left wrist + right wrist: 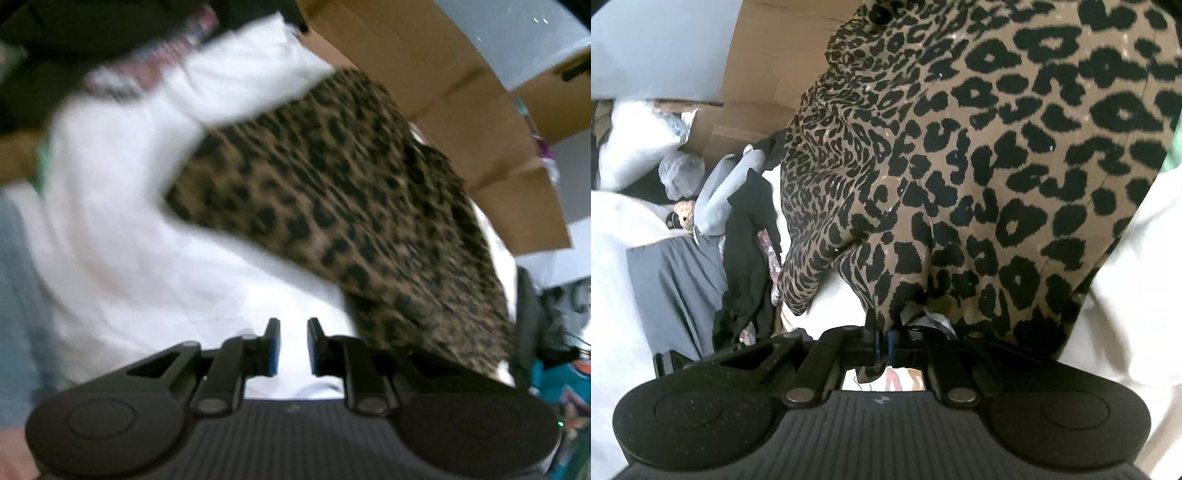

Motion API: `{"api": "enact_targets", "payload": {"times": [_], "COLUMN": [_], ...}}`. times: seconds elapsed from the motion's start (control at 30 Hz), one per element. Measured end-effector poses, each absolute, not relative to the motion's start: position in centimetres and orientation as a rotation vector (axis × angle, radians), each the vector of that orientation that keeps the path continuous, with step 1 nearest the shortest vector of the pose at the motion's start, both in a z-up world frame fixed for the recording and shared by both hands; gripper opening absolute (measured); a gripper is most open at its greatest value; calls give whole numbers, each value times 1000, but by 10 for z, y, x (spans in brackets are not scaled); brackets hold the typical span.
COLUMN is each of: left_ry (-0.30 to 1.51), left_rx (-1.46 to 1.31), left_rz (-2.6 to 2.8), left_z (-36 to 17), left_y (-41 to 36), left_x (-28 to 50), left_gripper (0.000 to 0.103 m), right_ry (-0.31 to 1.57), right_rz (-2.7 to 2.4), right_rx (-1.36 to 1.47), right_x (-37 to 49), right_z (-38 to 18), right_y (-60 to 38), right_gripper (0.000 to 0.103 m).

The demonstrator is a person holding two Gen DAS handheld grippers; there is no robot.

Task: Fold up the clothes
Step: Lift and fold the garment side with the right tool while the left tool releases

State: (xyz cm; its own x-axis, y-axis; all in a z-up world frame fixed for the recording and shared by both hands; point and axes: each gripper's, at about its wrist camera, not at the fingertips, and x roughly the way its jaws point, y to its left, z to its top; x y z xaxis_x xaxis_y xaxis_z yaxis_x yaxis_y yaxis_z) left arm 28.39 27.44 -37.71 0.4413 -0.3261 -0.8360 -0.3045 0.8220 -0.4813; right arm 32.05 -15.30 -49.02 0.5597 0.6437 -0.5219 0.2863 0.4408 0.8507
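Cardboard boxes (pixel 436 66) back a white sheet (pixel 110 221) where the leopard-print garment (pixel 997 166) lies, soft, light and floppy, so I keep my right gripper (pixel 882 347) clamped on its hem while my left gripper (pixel 293 347), jaws slightly apart and empty, seeks another edge.

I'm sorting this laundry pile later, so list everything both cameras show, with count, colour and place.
Leopard-print garment: one, tan with black spots, spread over the white sheet, its near edge at the right jaws.
White sheet: one, white, under the garment.
Cardboard boxes: at least two, brown, behind the garment.
Black garment: one, black, crumpled to the left in the right wrist view.
Grey fabric: one, grey, further left.
Light-blue cloth: one, pale blue, above the black garment.
Left gripper: black, blue pads, jaws slightly apart, nothing between.
Right gripper: black, jaws shut on the leopard-print garment's edge.
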Motion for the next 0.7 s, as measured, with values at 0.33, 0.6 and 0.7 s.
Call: {"api": "enact_targets", "payload": {"times": [0.33, 0.6, 0.7], "left_ry": [1094, 1097, 1091], "left_rx": [-352, -243, -242], "left_rz": [106, 36, 11], "left_z": [-364, -367, -378], "left_y": [295, 298, 300], "left_x": [319, 342, 348], "left_gripper": [41, 51, 51], "right_ry": [1009, 1053, 1080], "right_rz": [277, 270, 261], "right_rx": [1043, 969, 946], "right_x": [316, 315, 314], "right_z": [-481, -474, -472], "right_y": [-161, -167, -169], "right_gripper": [2, 2, 2]}}
